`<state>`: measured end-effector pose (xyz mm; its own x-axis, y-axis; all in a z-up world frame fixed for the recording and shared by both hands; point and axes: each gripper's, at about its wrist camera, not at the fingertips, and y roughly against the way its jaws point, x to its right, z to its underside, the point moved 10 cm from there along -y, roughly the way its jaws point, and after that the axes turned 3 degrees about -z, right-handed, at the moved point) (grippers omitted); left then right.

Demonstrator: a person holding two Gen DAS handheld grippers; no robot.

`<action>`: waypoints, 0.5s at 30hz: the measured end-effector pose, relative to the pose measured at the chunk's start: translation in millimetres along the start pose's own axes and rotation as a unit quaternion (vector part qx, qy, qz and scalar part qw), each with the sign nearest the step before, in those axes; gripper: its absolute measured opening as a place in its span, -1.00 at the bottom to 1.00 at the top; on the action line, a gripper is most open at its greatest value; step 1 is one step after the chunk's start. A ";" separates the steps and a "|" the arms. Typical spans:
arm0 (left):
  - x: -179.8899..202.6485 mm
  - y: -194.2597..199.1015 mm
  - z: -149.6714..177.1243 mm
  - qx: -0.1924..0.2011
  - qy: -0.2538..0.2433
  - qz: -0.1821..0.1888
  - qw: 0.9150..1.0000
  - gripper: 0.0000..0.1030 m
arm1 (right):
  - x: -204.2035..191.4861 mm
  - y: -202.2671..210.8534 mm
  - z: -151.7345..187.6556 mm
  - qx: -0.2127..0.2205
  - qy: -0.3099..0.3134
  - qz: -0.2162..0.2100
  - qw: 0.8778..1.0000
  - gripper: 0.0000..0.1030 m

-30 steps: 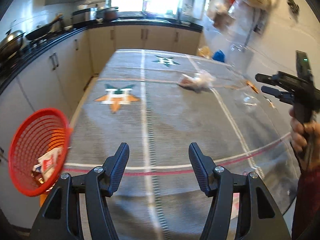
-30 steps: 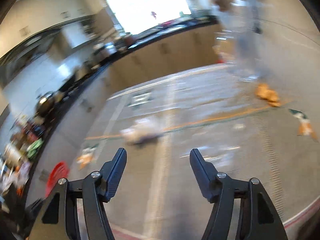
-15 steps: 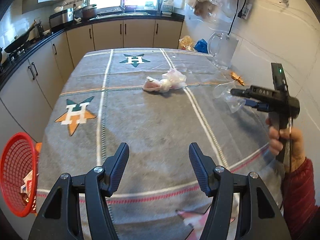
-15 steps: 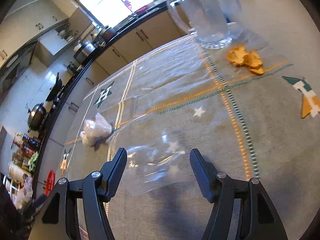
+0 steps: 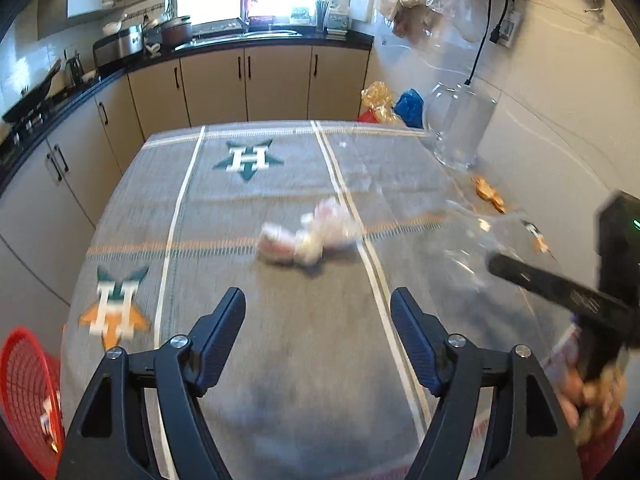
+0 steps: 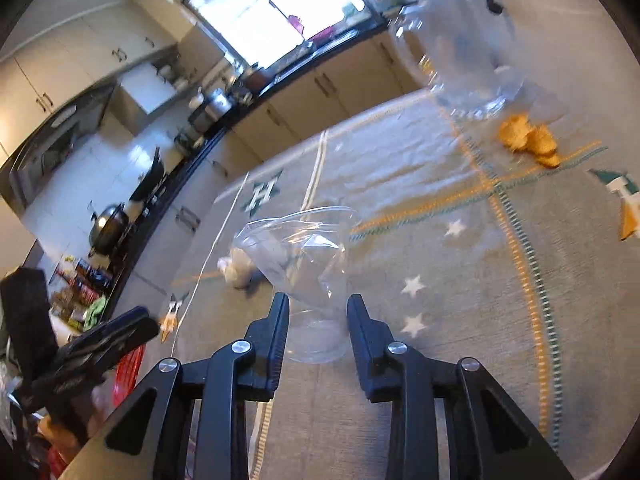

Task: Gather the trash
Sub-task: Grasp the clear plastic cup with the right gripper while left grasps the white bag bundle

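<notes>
Kitchen cabinets ring a table [image 5: 256, 344] under a grey cloth, and the trash lies scattered on that cloth. What the coming move turns on is the clear plastic cup [image 6: 308, 280]: it sits directly ahead of the right tongs [image 6: 318, 320], between their two fingers, base toward the tongs and crumpled mouth pointing away from them and a little to their left. Its long axis runs almost along the line the tongs point, so the fingers close across its narrow base end.

Those jaws have just been closing with the cup between them; both pads now look to be touching the cup's sides near the base, though through clear plastic the contact is hard to confirm. I judge this a grip just made or about to be.

A crumpled white wrapper [image 5: 308, 236] lies ahead of the left tongs [image 5: 318, 336], well apart from the tips and slightly toward their right finger. Its long axis runs across the tongs' line, left to right. The left jaws have just been opening and hold nothing, so the left hand is the nearer one for the wrapper.

Orange peel [image 6: 528, 142] lies far ahead and right of the right tongs. A red basket [image 5: 28, 400] hangs off the table edge, low to the left tongs' left.
</notes>
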<state>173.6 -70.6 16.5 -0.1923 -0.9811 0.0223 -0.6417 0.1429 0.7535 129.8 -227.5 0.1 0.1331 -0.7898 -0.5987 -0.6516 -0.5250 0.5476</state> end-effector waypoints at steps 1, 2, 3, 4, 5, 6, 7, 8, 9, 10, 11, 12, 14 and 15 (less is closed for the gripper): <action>-0.4 -6.1 -6.4 0.003 -0.001 -0.005 1.000 0.44 | 2.8 4.0 -0.9 0.006 -0.008 0.001 1.000 -0.37; -1.7 -14.1 -14.8 0.010 0.001 -0.014 1.000 0.44 | 5.2 5.9 -1.3 0.008 -0.018 -0.003 1.000 -0.37; -3.0 -20.7 -22.1 0.016 0.003 -0.020 1.000 0.44 | 9.4 7.4 -1.0 0.009 -0.032 -0.007 0.999 -0.37; -4.8 -28.8 -28.9 0.018 0.011 -0.020 1.000 0.44 | 11.8 9.1 -1.1 0.009 -0.039 -0.008 0.999 -0.37; -6.8 -39.6 -34.4 0.015 0.023 -0.015 1.000 0.44 | 14.1 10.1 -1.3 0.009 -0.045 -0.008 0.999 -0.37; -8.8 -50.0 -40.0 0.014 0.039 -0.005 0.999 0.44 | 15.2 10.7 -1.6 0.010 -0.049 -0.009 0.999 -0.37; -10.2 -55.6 -43.1 0.014 0.048 0.001 0.999 0.44 | 15.1 11.4 -2.1 0.009 -0.051 -0.012 0.999 -0.37; -12.4 -66.8 -47.6 0.011 0.063 0.013 0.998 0.44 | 14.4 11.6 -1.9 0.009 -0.052 -0.014 0.999 -0.37; -13.5 -73.5 -49.3 0.007 0.071 0.019 0.997 0.44 | 13.5 11.4 -1.8 0.009 -0.053 -0.016 0.998 -0.37; -15.2 -79.9 -51.4 0.005 0.081 0.027 0.996 0.44 | 12.7 11.1 -1.8 0.007 -0.053 -0.019 0.998 -0.37; -16.5 -87.5 -53.1 0.001 0.094 0.040 0.995 0.44 | 12.9 11.4 -1.6 0.007 -0.053 -0.019 0.998 -0.37; -16.9 -93.4 -52.9 -0.006 0.102 0.049 0.994 0.44 | 12.8 11.8 -1.4 0.005 -0.054 -0.021 0.998 -0.37; -17.2 -106.0 -48.8 -0.025 0.115 0.066 0.991 0.44 | 12.8 11.5 -2.6 0.006 -0.056 -0.022 0.998 -0.37; -15.1 -108.8 -44.9 -0.033 0.113 0.071 0.990 0.44 | 14.4 12.8 -3.4 0.008 -0.058 -0.021 0.998 -0.37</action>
<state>279.7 -77.2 -36.4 -0.1010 -0.9568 0.2725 -0.5687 0.2802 0.7734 125.9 -246.6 0.4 0.0737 -0.7250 -0.6848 -0.6594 -0.5506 0.5119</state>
